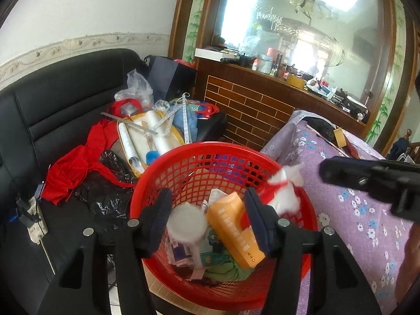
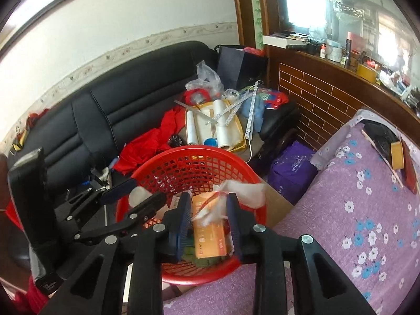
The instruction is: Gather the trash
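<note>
Right now both grippers are hovering over the red basket point(image 1: 168, 162), which is standing between the black sofa point(image 1: 65, 99) and the edge of the bed with the purple flowered cover point(image 1: 362, 210). Nearest, the left gripper point(image 1: 207, 220) is standing spread, nothing pressing on its pads — a round white lid point(image 1: 187, 225) is lying just beneath the gap, blurred. The right gripper point(image 2: 208, 223) is also parted; a crumpled white wad with red string point(image 2: 236, 191) is hanging over the basket's rim between its fingers, and whether a pad is touching it I cannot tell. Both pieces are looking light: the wad soft and shapeless, best pinched at its bulk; the lid stiff and smooth, likely slippery, best taken across its rim. Deeper in the basket, an orange carton point(image 1: 233, 233) is lying tilted — rigid, easy to grasp across its narrow sides.
</note>
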Motion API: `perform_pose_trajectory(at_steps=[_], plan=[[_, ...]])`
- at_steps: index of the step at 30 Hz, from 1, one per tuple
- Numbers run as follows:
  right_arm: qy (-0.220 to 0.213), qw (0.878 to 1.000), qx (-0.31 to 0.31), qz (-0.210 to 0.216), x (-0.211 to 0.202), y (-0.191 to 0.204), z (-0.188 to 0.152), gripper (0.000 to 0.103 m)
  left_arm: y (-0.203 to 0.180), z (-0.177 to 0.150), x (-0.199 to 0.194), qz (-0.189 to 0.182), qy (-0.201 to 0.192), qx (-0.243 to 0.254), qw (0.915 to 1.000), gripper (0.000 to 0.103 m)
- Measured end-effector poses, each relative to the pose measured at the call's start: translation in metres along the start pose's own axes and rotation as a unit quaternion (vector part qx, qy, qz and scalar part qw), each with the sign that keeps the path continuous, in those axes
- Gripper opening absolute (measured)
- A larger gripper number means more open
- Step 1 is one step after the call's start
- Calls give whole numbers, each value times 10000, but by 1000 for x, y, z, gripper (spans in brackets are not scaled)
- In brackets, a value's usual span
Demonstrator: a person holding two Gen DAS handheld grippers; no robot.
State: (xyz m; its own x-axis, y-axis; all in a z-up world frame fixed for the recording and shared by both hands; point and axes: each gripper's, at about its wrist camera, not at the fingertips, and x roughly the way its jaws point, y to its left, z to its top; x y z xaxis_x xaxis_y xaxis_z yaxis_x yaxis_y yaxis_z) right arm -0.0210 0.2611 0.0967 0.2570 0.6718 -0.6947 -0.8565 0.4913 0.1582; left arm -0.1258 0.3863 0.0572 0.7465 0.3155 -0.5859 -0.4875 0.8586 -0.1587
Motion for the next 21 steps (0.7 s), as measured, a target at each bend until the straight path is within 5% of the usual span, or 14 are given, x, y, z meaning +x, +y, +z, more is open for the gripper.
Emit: perform_pose_trajectory(at_steps=[4,10,15,21], plan=[[-265,9992,299,21,-29,-13,-11,33,-11,-3,-8,33,-114,46,9999,67],[-655,9960,384,-475,-76,-21,-43,55,-40,-13,-33,346,-441,278,9980,84],[-913,9892,523,-1023,-118,-31,-83,84,-75,-31,-65,683,-716,626,9931,98],[-1078,9767,645,-1741,-167,-39,-141,94,-112,-71,-95,887,-642,990,9891,99]])
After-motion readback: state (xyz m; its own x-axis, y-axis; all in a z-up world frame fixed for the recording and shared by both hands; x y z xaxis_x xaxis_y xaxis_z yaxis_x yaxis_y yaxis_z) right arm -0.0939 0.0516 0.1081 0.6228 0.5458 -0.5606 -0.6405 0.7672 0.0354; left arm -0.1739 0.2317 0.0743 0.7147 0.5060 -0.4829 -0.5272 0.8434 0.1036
